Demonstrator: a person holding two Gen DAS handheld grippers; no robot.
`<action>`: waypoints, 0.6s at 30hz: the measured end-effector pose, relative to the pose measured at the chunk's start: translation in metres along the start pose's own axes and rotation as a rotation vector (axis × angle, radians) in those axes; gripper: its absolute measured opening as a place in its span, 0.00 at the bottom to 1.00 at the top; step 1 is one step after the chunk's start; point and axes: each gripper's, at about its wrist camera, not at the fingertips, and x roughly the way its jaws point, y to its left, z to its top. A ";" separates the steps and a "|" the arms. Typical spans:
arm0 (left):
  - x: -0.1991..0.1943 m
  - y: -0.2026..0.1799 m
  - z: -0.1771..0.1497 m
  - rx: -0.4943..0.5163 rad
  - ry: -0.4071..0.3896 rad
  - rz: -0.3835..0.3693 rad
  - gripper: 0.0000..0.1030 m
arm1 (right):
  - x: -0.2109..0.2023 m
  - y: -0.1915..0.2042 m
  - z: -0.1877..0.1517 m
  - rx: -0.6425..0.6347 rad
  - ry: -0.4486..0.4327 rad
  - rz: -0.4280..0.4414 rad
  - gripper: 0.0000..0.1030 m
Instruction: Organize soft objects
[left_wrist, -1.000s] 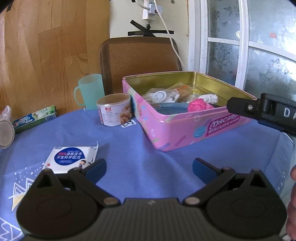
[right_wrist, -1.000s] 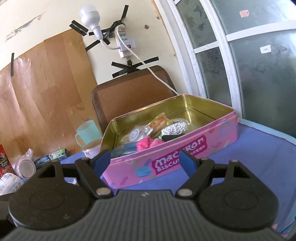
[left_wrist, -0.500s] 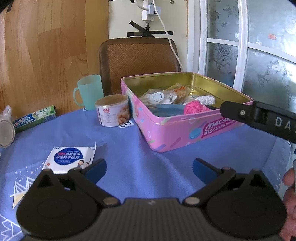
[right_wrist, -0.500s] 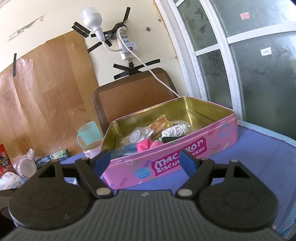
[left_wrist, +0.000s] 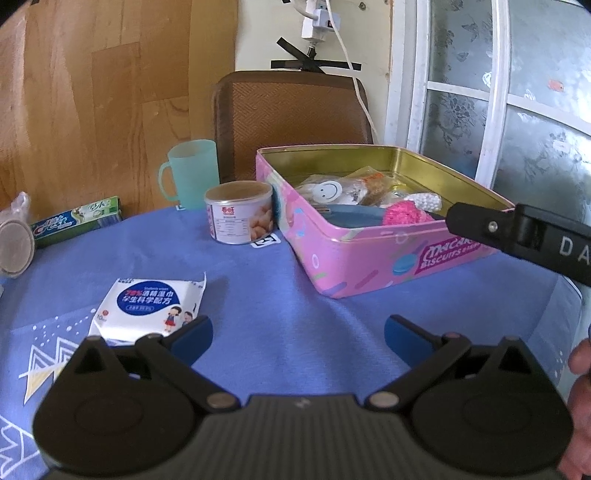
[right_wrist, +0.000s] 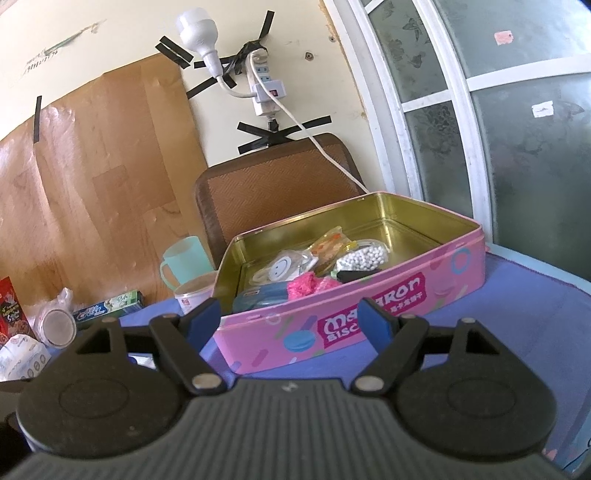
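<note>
- Left wrist view: left gripper (left_wrist: 298, 334) is hovering wide apart and empty over the blue cloth (left_wrist: 280, 280), wipes packet (left_wrist: 147, 309) lying just beside its finger.
- Right gripper (right_wrist: 291, 319) is gaping empty before the pink tin (right_wrist: 369, 328).

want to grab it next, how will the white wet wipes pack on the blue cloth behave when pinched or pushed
The wet wipes pack lies flat and looks like a soft film pouch, so it will probably flex or sag rather than stay stiff. Its glossy wrapper may slip between the pads. Pushed, it should slide on the blue tablecloth, not roll or tip.
</note>
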 end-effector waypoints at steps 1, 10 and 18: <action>0.000 0.001 0.000 -0.003 0.000 -0.002 1.00 | 0.000 0.000 0.000 -0.002 0.000 0.001 0.81; -0.003 0.004 -0.001 -0.012 -0.011 -0.001 1.00 | 0.001 0.004 0.000 -0.010 0.005 0.005 0.81; -0.005 0.005 -0.001 -0.013 -0.013 -0.002 1.00 | 0.001 0.007 -0.001 -0.017 0.004 0.003 0.81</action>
